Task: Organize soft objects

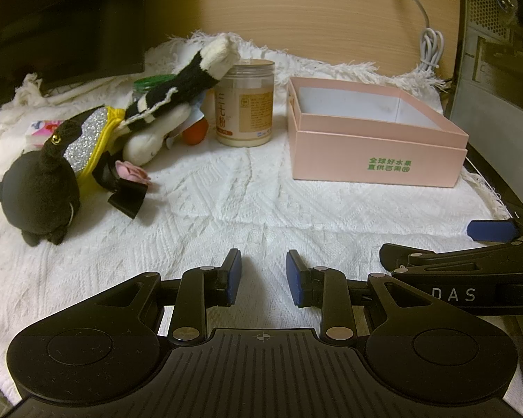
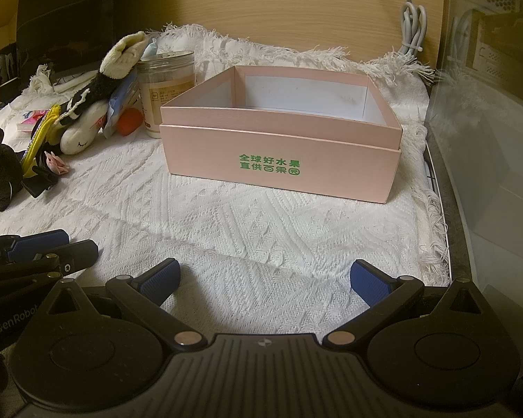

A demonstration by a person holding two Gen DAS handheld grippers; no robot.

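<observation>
A pile of soft toys lies at the left on the white knitted cloth [image 1: 247, 195]. It includes a round black plush [image 1: 40, 195], a white plush [image 1: 150, 139] under a black-and-white striped plush [image 1: 177, 87], a glittery yellow-edged pouch [image 1: 87, 139] and a pink fabric flower on a black bow [image 1: 130, 172]. The open pink box [image 1: 376, 153] [image 2: 279, 146] stands at the right, nothing inside it. My left gripper [image 1: 263, 275] hovers low over the cloth, jaws a little apart with nothing between them. My right gripper [image 2: 265, 271] faces the box, wide open and holding nothing.
A clear jar of pale powder [image 1: 244, 104], an orange ball [image 1: 195, 132] and a green-lidded jar [image 1: 150, 83] stand among the toys. A dark monitor [image 1: 69, 24] is at the back left, a coiled white cable [image 1: 430, 48] at the back right, and a computer case [image 1: 498, 52] at the right.
</observation>
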